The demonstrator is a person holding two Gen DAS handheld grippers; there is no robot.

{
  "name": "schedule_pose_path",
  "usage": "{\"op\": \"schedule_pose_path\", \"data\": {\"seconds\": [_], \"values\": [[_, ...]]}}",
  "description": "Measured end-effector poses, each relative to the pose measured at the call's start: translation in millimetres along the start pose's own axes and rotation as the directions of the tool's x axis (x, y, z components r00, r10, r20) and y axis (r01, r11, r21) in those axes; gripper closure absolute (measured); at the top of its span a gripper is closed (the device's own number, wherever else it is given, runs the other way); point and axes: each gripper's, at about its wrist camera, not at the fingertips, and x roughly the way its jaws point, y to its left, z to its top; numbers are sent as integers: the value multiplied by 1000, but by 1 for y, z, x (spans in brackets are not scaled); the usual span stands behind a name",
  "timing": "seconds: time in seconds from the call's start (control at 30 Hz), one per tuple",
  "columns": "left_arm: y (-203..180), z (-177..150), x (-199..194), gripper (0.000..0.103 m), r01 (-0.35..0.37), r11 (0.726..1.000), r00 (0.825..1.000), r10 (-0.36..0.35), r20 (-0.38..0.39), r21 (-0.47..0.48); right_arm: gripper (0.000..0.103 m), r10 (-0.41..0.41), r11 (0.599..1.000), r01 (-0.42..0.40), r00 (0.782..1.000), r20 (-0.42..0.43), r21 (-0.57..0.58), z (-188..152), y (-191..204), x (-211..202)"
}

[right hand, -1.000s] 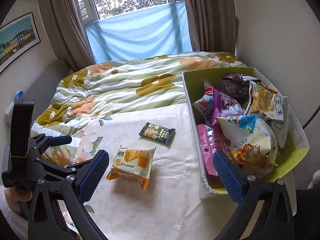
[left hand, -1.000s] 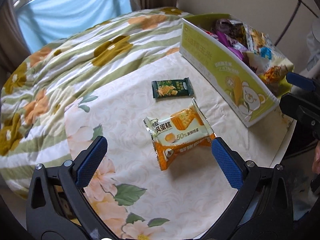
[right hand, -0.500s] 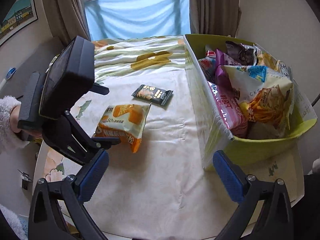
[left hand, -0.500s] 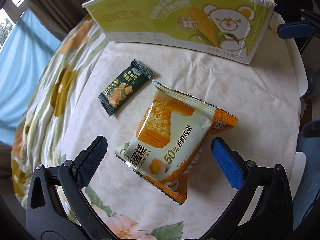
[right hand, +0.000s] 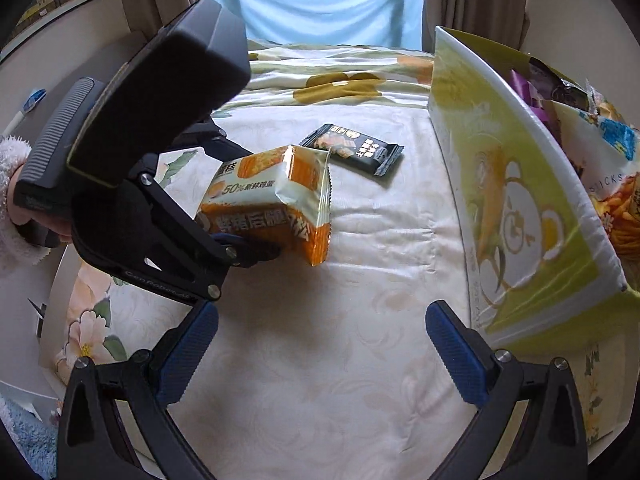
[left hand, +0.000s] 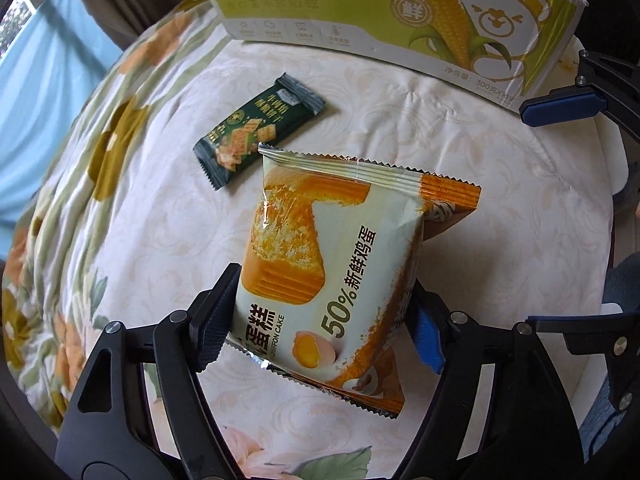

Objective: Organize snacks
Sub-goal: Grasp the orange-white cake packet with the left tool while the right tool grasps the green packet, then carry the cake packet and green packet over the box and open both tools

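My left gripper [left hand: 320, 316] is shut on an orange and white chiffon cake packet [left hand: 336, 256], squeezing its near end. In the right wrist view the same packet [right hand: 272, 200] is pinched and tilted up off the table. A dark green cracker packet [left hand: 256, 124] lies flat on the table beyond it, also seen in the right wrist view [right hand: 354, 149]. The green and white corn box [left hand: 400, 12] stands at the back; in the right wrist view it [right hand: 512, 200] holds several snack bags. My right gripper [right hand: 320, 352] is open and empty over the table, beside the box.
The round table [right hand: 360, 320] has a cream floral cloth. A flowered quilt [right hand: 320, 80] lies behind it, with blue curtains beyond. The table edge [left hand: 600, 160] runs along the right of the left wrist view.
My left gripper moved in low over the cake packet and closed on it, lifting its end. My right gripper dropped lower toward the table beside the box.
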Motion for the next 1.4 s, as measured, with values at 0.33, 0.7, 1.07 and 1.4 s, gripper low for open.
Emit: {"op": "schedule_pose_path", "data": {"seconds": [0.33, 0.7, 1.07, 1.4], "values": [[49, -51, -10, 30, -48, 969, 998, 37, -50, -241, 0, -14, 986, -3, 995, -101, -167, 55, 13, 39], [50, -64, -12, 30, -92, 928, 995, 73, -66, -361, 0, -106, 876, -94, 920, -378, -474, 149, 18, 115], [56, -61, -5, 30, -75, 890, 997, 53, -61, -449, 21, -243, 727, -183, 833, -497, -662, 171, 1, 166], [70, -61, 1, 30, -61, 811, 998, 36, -56, -582, 59, -91, 839, -242, 820, -564, -487, 154, -13, 149]]}}
